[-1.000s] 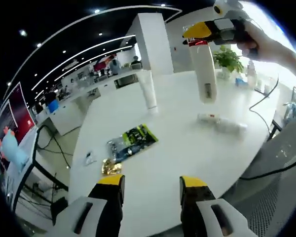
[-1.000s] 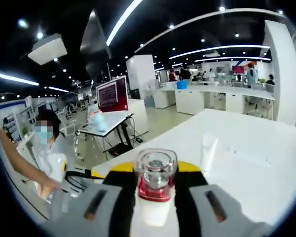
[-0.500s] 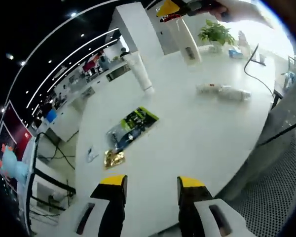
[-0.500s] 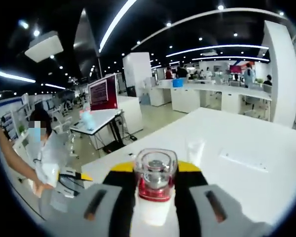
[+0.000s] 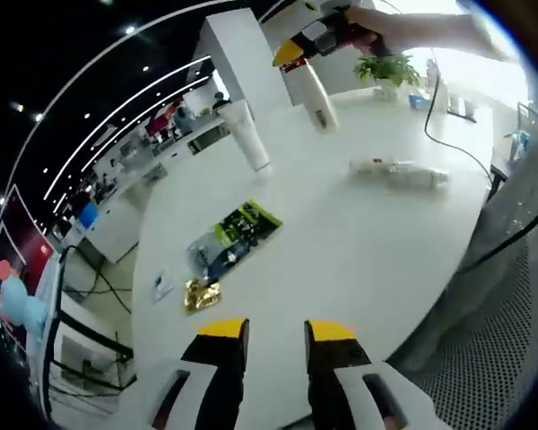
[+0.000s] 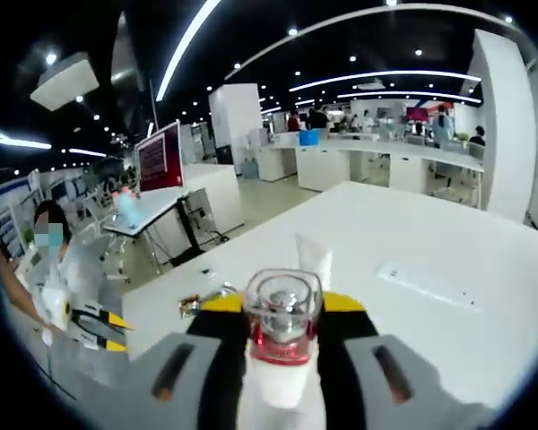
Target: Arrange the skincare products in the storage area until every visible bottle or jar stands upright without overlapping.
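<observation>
White tube [image 5: 249, 136] upright beside packets [image 5: 230, 242]

matt white table [image 5: 341, 251], glossy (clear plastic) bottle cap [image 6: 282, 305]

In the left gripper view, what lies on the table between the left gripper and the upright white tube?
A green-and-black packet and a small gold wrapper lie between the left gripper and the upright white tube, seen in the left gripper view.

Open office: white surface [image 5: 341, 242] spreading wide; white pillar [image 6: 236, 125] standing behind; ceiling strip lights [image 6: 184, 45] glowing; red screen [image 6: 160, 154] showing; potted plant [image 5: 390, 67] sitting by bright window.
</observation>
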